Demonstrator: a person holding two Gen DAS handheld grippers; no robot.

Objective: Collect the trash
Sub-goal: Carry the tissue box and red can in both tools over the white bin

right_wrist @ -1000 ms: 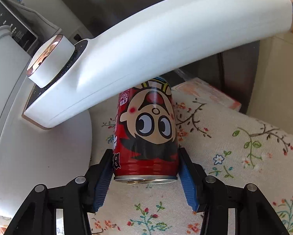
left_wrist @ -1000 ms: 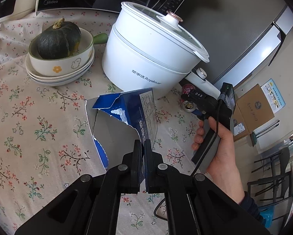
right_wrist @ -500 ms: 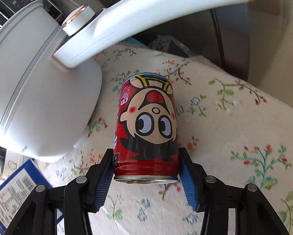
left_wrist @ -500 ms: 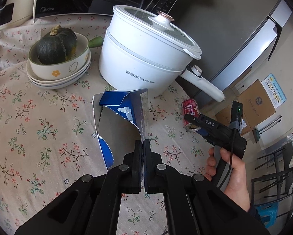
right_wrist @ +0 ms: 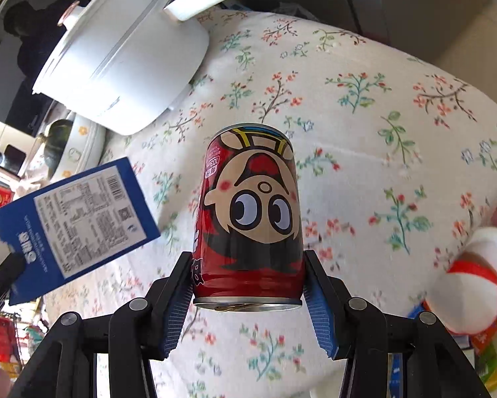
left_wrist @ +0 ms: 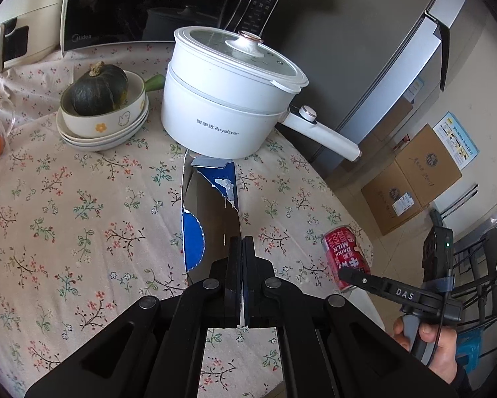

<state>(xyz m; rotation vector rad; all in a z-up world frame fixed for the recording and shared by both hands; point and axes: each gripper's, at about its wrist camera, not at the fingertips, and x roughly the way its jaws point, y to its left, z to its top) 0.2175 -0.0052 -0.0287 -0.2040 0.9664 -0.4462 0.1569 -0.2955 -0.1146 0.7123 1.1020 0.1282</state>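
My left gripper (left_wrist: 241, 252) is shut on a torn blue and white carton (left_wrist: 211, 212) and holds it above the floral tablecloth (left_wrist: 65, 215). The carton also shows in the right wrist view (right_wrist: 79, 225), at the left. My right gripper (right_wrist: 246, 265) is shut on a red drink can (right_wrist: 248, 212) with a cartoon face, held above the table near its right edge. In the left wrist view the can (left_wrist: 344, 258) sits at the tip of the right gripper (left_wrist: 348, 273), low on the right.
A white electric pot (left_wrist: 228, 99) with a long handle (left_wrist: 324, 136) stands at the back of the table. Stacked bowls with a dark squash (left_wrist: 95, 89) stand to its left. A microwave (left_wrist: 148, 3) and a fridge (left_wrist: 397, 49) are behind. Cardboard boxes (left_wrist: 411, 179) sit on the floor.
Both grippers have pulled back and up from the pot. The can has come out from under the pot handle toward the table's right edge. The carton has turned edge-on.
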